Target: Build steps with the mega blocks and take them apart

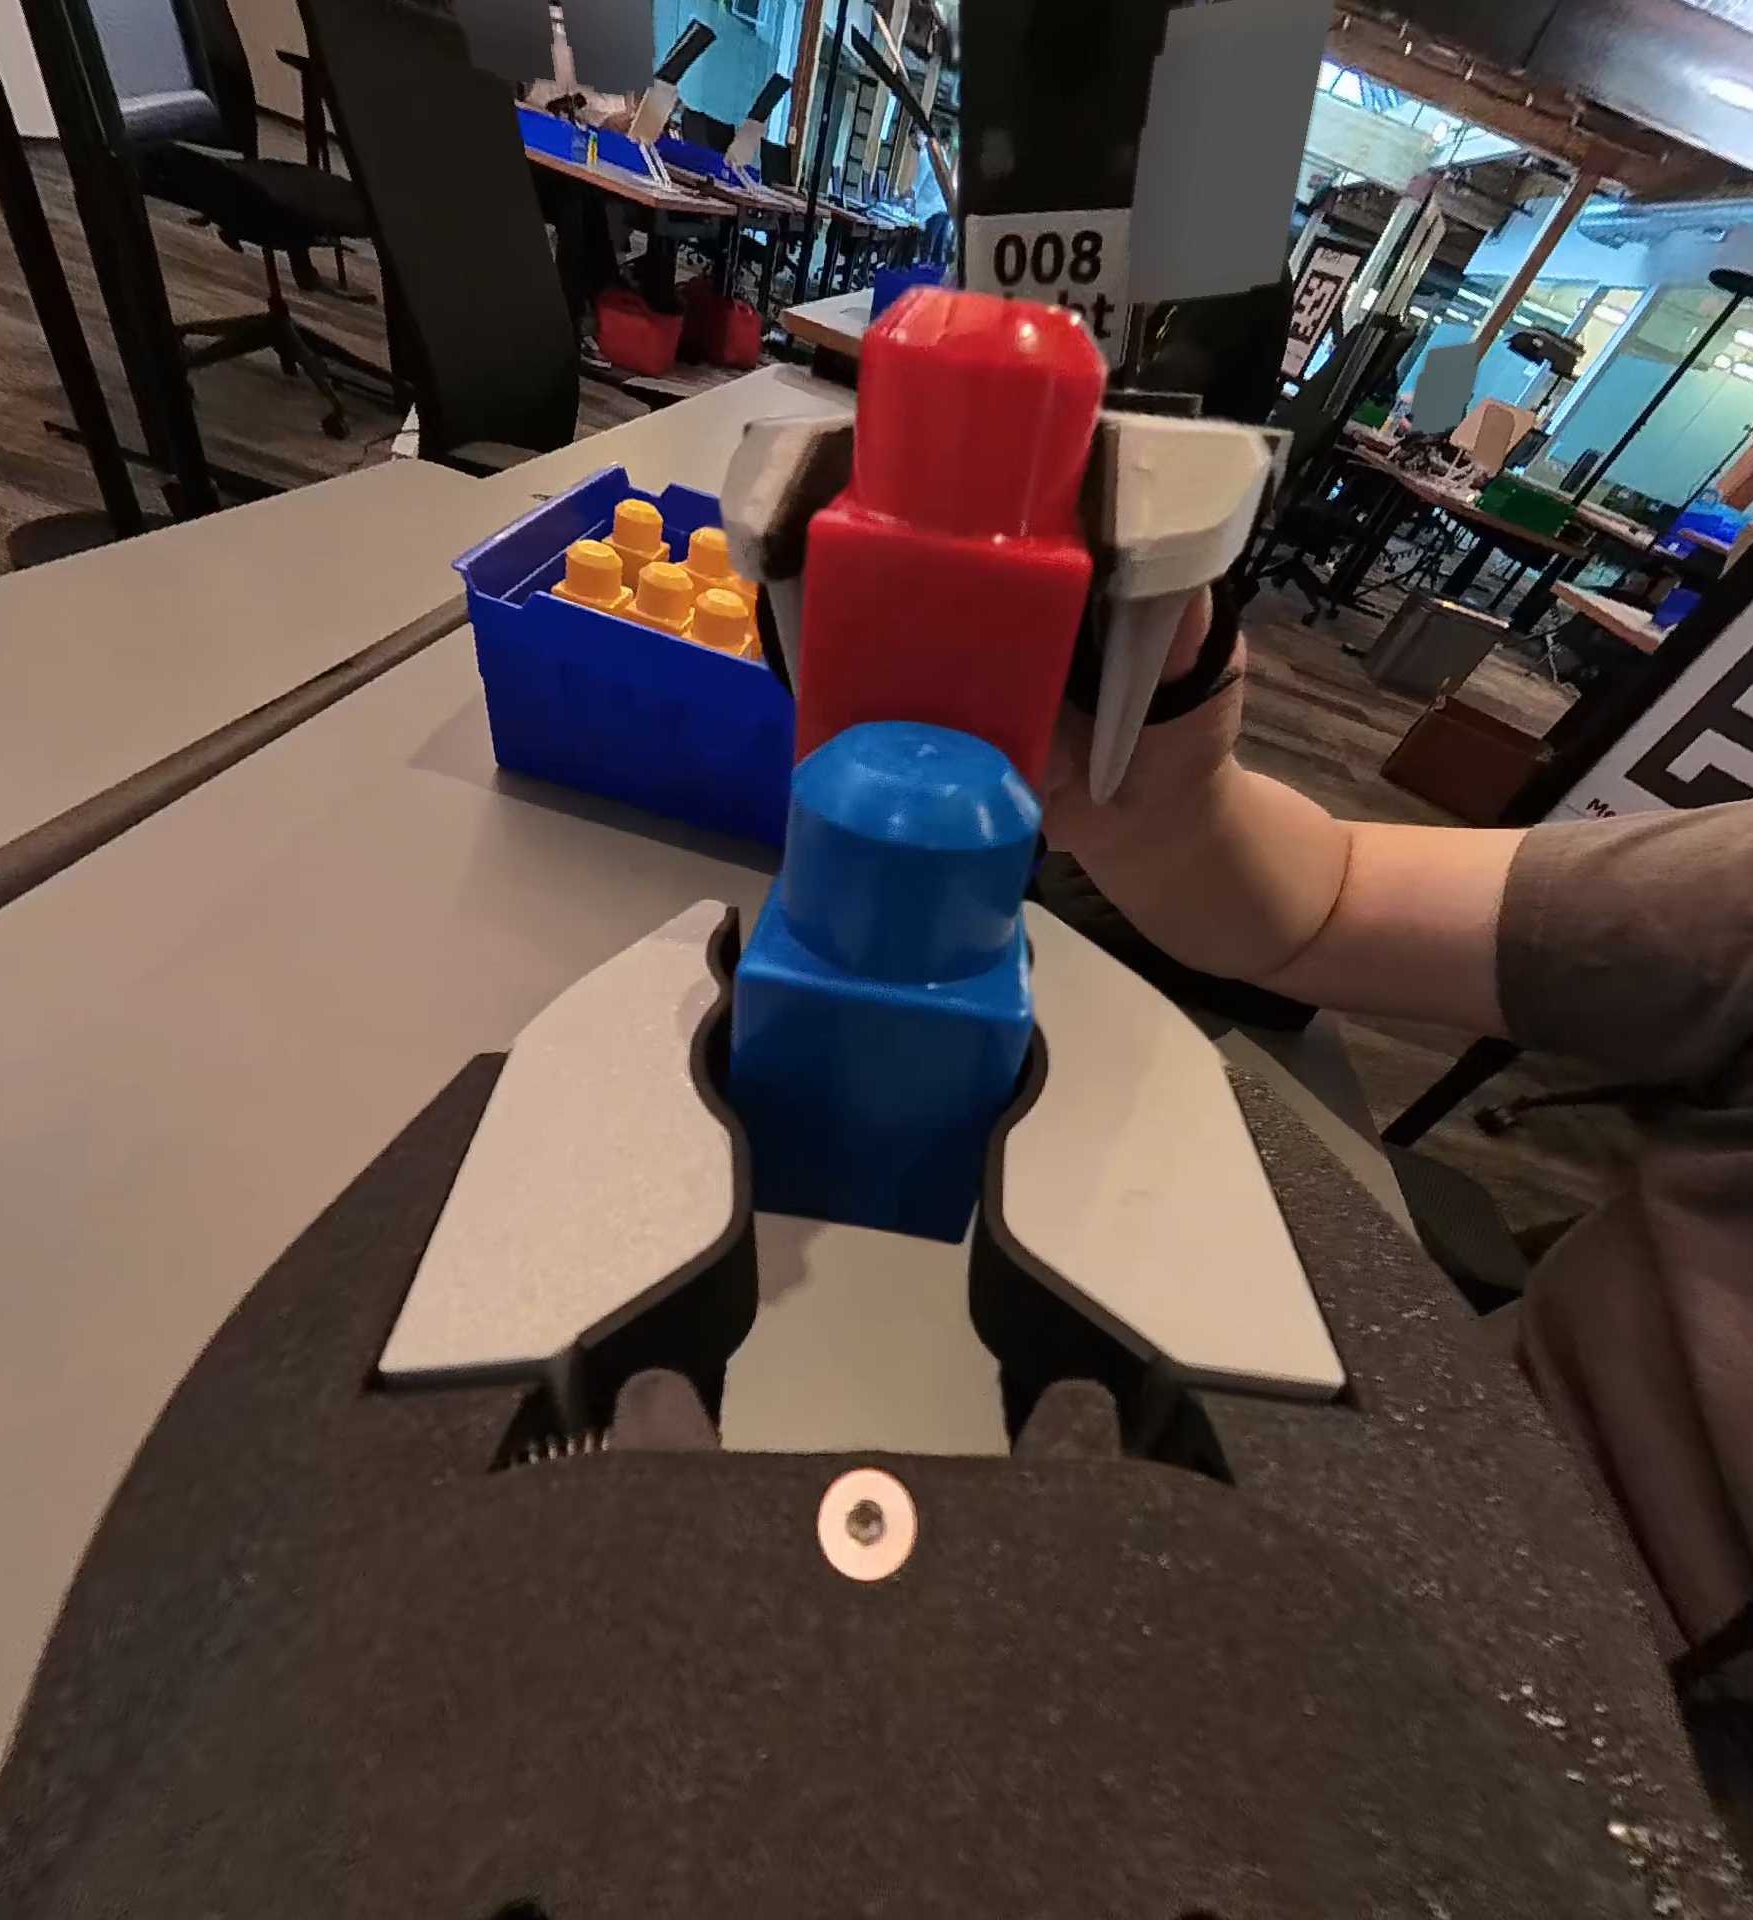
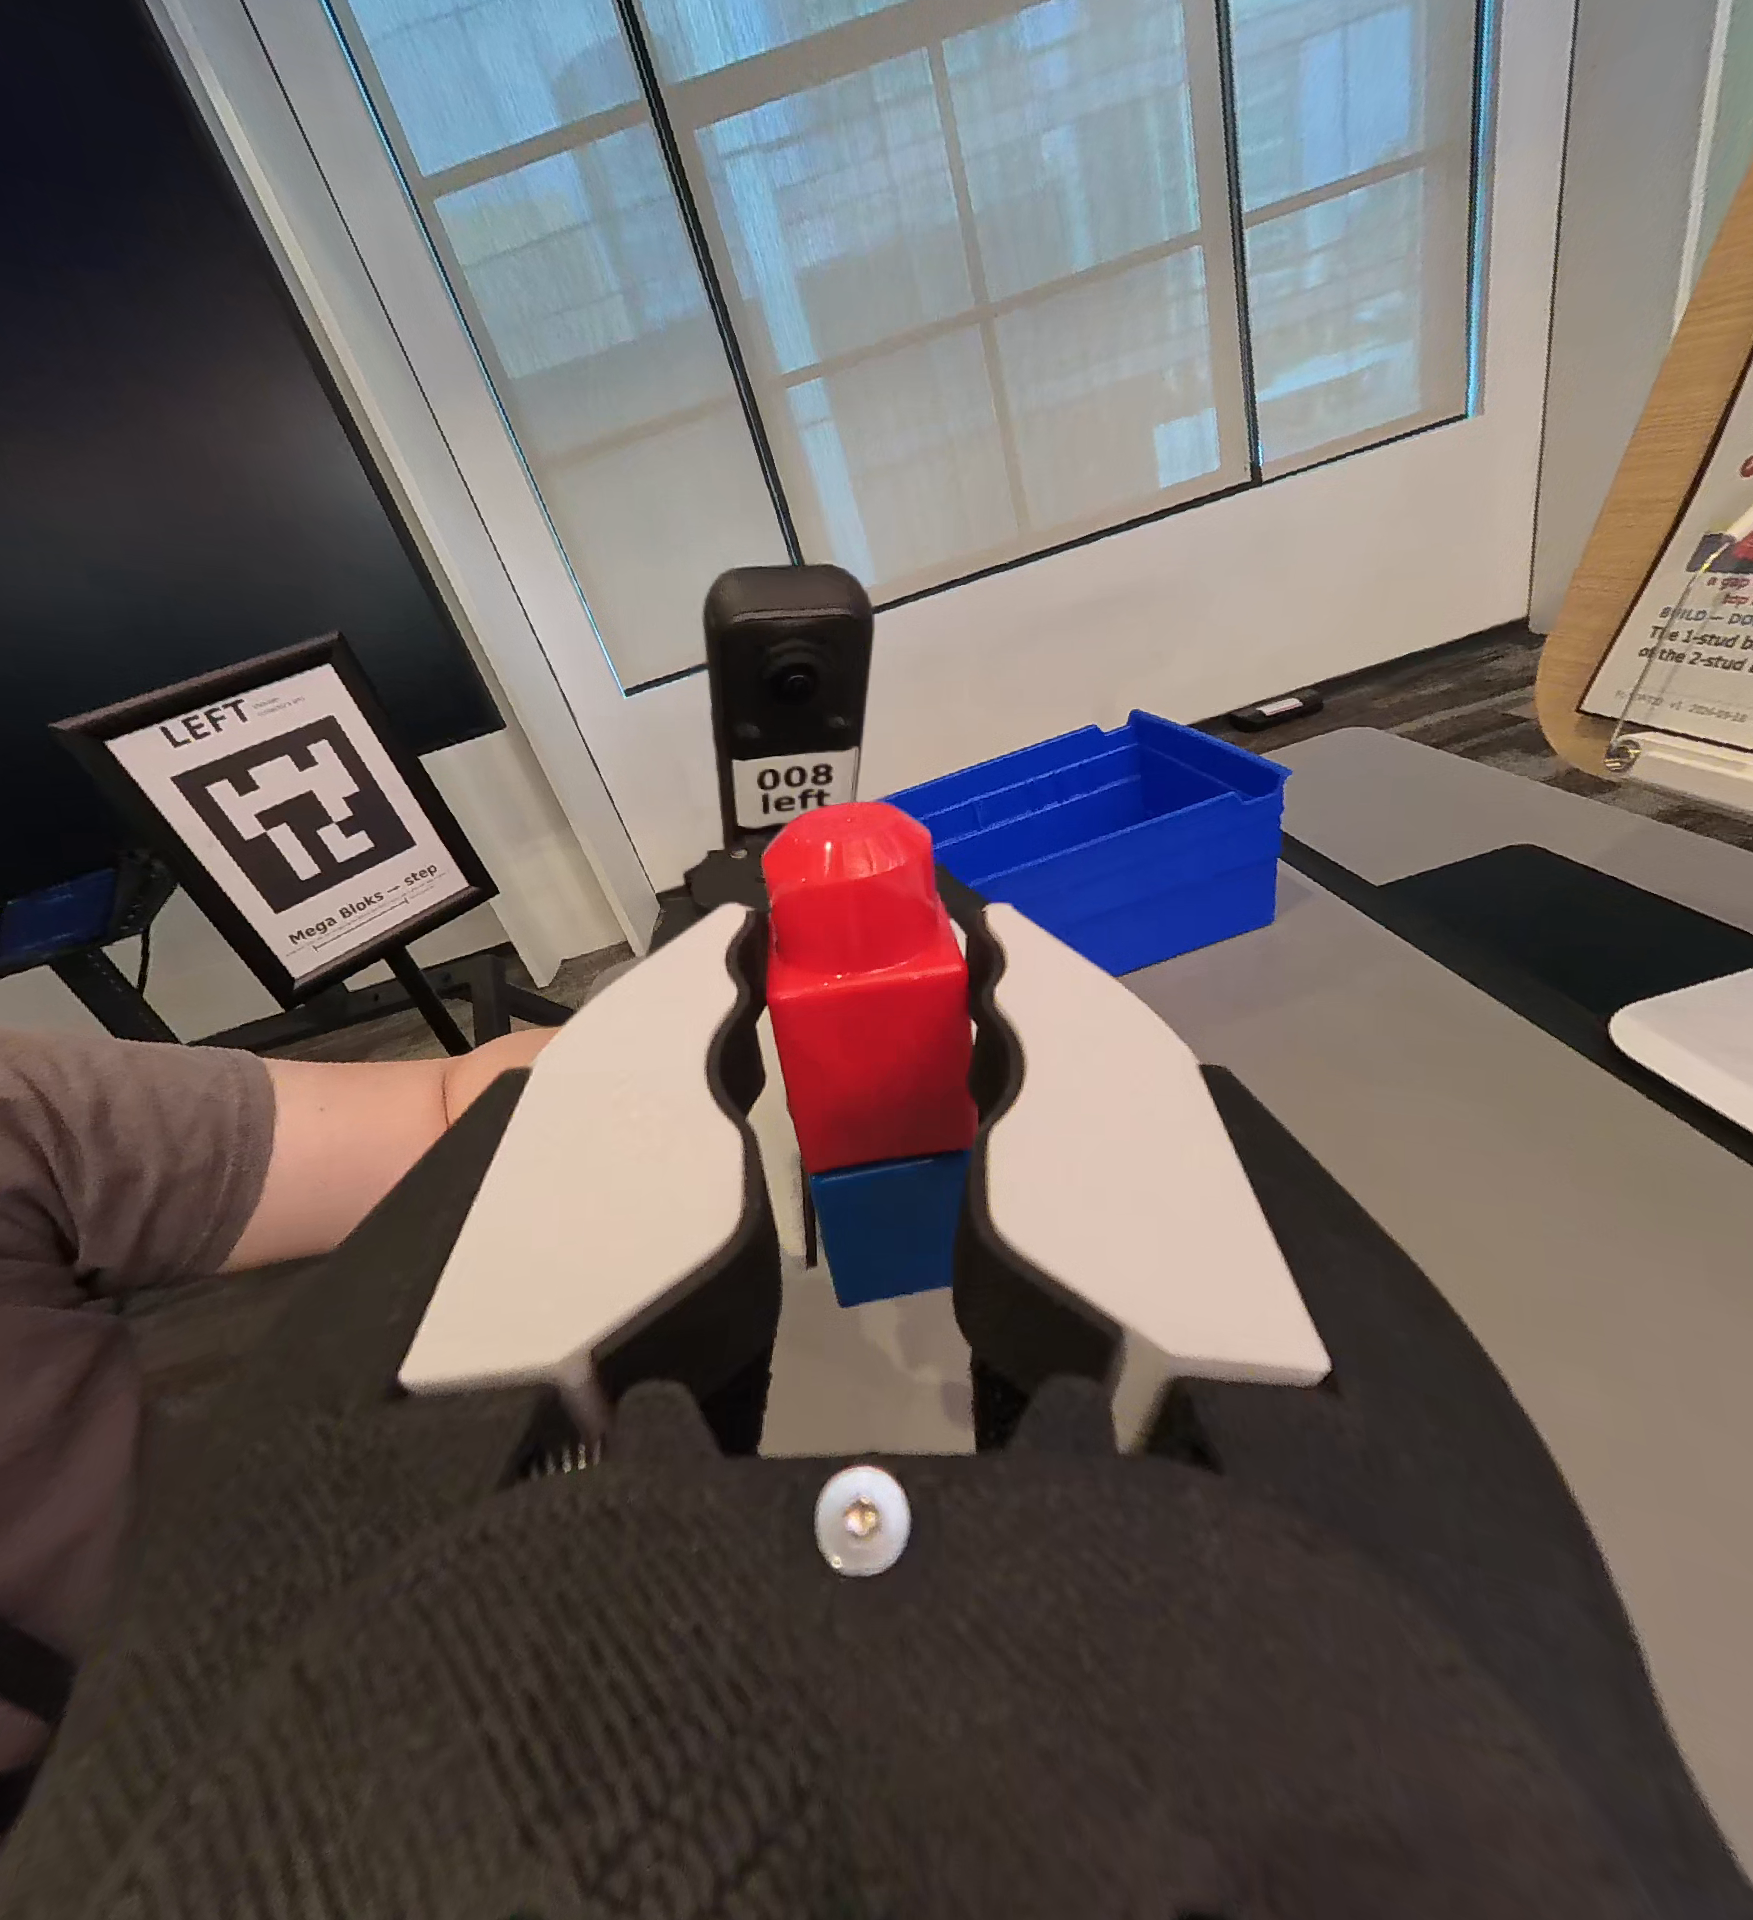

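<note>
In the left wrist view, a blue mega block [image 1: 887,997] is clamped at its body between the jaws of the left gripper [image 1: 877,1013], so that its stud is left free and upright. Beyond it, a red mega block [image 1: 955,540] is pinched at stud level by the right gripper [image 1: 997,488], which is held in a hand [image 1: 1152,821]. Whether the red block sits on part of the blue piece cannot be told here. An open blue bin [image 1: 633,696] of orange blocks [image 1: 669,582] stands on the grey table [image 1: 228,935], presumably kept near as the supply. In the right wrist view, the right gripper [image 2: 867,1018] is closed on the red block [image 2: 867,1018], while blue plastic [image 2: 887,1231] is seen directly under it and touching it, so the two appear joined or nearly so. The opposed grips probably serve a straight press or pull. A second blue bin [image 2: 1111,831], apparently empty, stands behind.
</note>
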The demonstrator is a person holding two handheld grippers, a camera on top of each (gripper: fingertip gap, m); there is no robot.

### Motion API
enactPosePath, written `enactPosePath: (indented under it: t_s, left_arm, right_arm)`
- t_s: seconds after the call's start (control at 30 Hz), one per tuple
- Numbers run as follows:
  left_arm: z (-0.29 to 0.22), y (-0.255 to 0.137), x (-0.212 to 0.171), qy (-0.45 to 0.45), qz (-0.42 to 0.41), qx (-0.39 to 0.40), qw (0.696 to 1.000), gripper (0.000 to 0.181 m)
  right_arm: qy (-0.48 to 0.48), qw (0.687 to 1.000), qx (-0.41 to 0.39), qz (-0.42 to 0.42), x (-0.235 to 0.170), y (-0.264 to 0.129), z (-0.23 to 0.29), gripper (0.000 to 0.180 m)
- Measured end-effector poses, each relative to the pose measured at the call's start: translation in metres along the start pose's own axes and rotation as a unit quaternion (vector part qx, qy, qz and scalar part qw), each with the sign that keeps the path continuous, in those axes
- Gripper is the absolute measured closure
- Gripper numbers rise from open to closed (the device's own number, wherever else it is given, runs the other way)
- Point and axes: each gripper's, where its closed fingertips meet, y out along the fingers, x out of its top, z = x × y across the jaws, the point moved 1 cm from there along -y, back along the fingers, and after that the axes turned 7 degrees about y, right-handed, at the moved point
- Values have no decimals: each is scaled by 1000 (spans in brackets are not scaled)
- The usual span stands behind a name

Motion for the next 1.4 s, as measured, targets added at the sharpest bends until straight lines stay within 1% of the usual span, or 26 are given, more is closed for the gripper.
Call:
enactPosePath:
  t_s: [0.27,0.4,0.53,0.7,0.83,0.93,1.07,1.2,1.4]
  left_arm:
    - [-1,0,3,12,-12,2,1000,139]
    - [-4,-1,8,9,-31,7,999,140]
    - [-2,-2,7,0,-30,11,999,140]
    - [-2,-2,8,1,-33,16,999,141]
    - [-3,-4,8,2,-30,13,999,141]
    - [-3,-4,8,4,-28,15,999,141]
    - [-3,-7,7,24,-8,15,1000,141]
    - [-6,-8,6,25,-3,7,1000,141]
    - [-8,-7,7,18,-5,0,1000,141]
  right_arm:
    - [21,1000,14,-7,2,-2,-1,142]
    - [48,998,25,-38,6,-3,0,142]
    - [77,994,31,-66,5,-3,-4,142]
    - [77,993,30,-82,5,-3,-4,141]
    - [35,997,22,-65,3,-2,-3,141]
    - [30,997,26,-60,3,-3,-2,141]
    - [26,999,36,-28,0,-2,1,141]
    - [25,998,53,-16,-2,-2,3,141]
    - [17,998,55,-16,-2,-2,4,141]
